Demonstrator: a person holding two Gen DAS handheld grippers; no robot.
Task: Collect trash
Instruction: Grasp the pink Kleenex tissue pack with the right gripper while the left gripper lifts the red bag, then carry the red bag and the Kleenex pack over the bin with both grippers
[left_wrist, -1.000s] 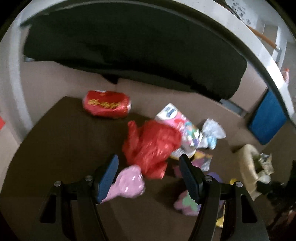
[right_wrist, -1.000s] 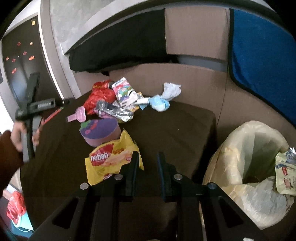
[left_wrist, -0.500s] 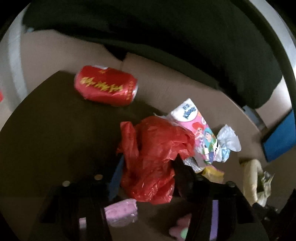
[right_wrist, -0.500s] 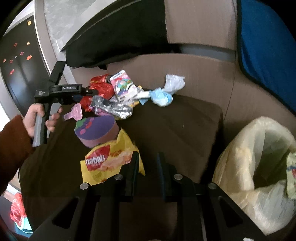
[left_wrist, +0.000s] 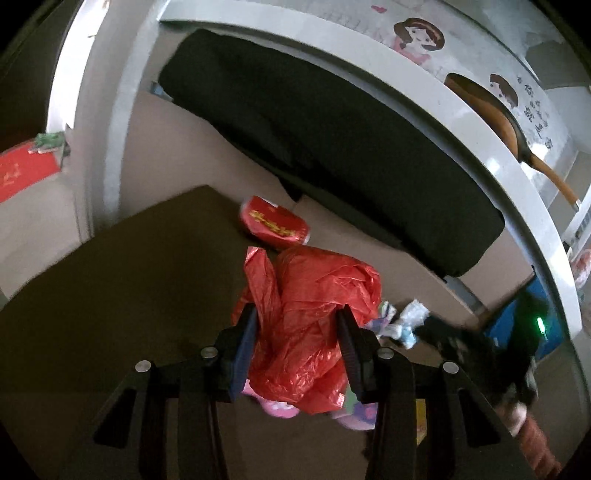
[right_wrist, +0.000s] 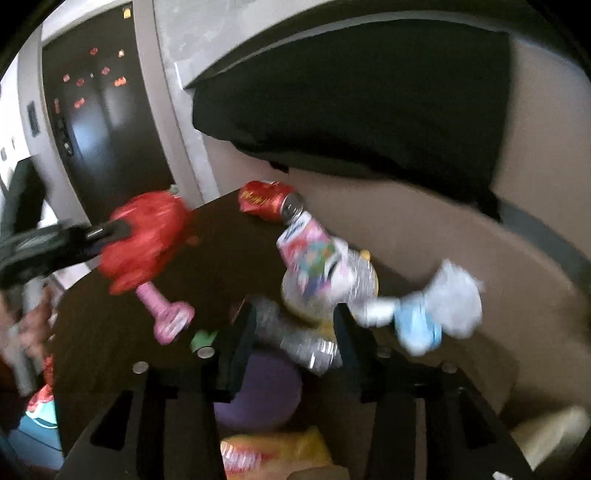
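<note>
Crinkled red plastic bag (left_wrist: 314, 317) pinched in closing left tongs (left_wrist: 297, 338), dented red can (left_wrist: 275, 225) behind

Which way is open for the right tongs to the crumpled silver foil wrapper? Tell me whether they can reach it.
Probably yes: the right tongs are opening with the silver foil wrapper lying between the fingers, nothing on top of it.

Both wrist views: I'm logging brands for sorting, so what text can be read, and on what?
Red can: yellow characters, too blurred to read.
Colourful carton: blue logo, blurred.
Yellow packet: red label, blurred.
Wall: dark handwriting, too small.
Red plastic bag: no print.
Nothing reads clearly.
</note>
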